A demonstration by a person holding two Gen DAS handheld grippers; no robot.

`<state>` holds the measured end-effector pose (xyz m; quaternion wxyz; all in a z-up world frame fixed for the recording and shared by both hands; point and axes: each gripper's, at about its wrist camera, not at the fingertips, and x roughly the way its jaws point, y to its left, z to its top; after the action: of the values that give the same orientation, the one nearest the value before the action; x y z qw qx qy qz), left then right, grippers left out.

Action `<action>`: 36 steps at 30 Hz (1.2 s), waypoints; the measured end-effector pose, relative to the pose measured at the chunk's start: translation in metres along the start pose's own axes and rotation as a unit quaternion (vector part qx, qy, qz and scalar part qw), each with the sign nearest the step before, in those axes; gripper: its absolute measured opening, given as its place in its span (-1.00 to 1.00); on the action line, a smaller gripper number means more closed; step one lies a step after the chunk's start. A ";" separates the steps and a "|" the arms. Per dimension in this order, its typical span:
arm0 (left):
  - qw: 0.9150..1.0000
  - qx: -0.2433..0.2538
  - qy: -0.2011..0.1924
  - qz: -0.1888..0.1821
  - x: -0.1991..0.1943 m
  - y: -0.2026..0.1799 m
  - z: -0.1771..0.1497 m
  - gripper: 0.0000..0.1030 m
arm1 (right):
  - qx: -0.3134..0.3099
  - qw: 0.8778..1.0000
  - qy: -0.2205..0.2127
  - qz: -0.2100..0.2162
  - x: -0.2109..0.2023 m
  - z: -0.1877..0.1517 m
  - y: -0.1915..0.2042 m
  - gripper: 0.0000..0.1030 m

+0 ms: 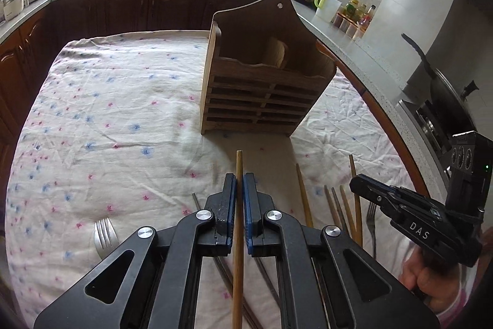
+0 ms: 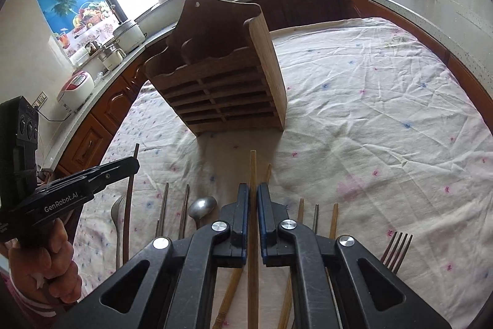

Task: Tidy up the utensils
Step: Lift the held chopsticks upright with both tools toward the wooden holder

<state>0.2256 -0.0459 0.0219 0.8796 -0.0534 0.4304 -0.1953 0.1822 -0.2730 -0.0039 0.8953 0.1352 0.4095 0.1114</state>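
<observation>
A wooden slatted utensil holder (image 1: 262, 94) (image 2: 225, 88) stands upright on the flowered tablecloth (image 1: 107, 113). My left gripper (image 1: 239, 178) is shut on a wooden chopstick (image 1: 239, 162) that points toward the holder, a short way in front of it. My right gripper (image 2: 253, 187) is shut on another wooden chopstick (image 2: 252, 164), also aimed at the holder. Each gripper shows in the other's view: the right gripper (image 1: 354, 183) at the right edge, the left gripper (image 2: 134, 165) at the left. A hand (image 2: 52, 261) holds each one.
Several loose chopsticks (image 1: 305, 199) (image 2: 185, 205), a spoon (image 2: 201, 207) and forks (image 1: 104, 236) (image 2: 397, 248) lie on the cloth under the grippers. A counter (image 1: 354, 51) with jars, a kettle and a stove pan curves around the table.
</observation>
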 end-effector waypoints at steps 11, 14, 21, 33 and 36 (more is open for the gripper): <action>0.997 0.001 -0.073 -0.030 -0.083 -0.007 -0.008 -0.92 | -0.025 0.997 -0.064 0.019 -0.064 0.002 0.023 -0.89; 0.994 -0.002 -0.098 -0.036 -0.107 -0.006 -0.008 -0.92 | -0.031 0.995 -0.091 0.022 -0.086 0.008 0.029 -0.89; 0.989 -0.007 -0.143 -0.043 -0.139 -0.004 -0.008 -0.92 | -0.043 0.988 -0.146 0.022 -0.122 0.022 0.039 -0.89; 0.980 -0.028 -0.192 -0.051 -0.157 0.007 0.009 -0.92 | -0.043 0.984 -0.173 0.026 -0.128 0.041 0.037 -0.89; 0.976 -0.031 -0.208 -0.050 -0.161 0.008 0.019 -0.92 | -0.044 0.981 -0.187 0.026 -0.130 0.051 0.037 -0.89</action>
<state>0.1540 0.0230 0.1501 0.9370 -0.1413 0.2405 -0.2102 0.1343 -0.2862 0.1321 0.9579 0.1249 0.2260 0.1252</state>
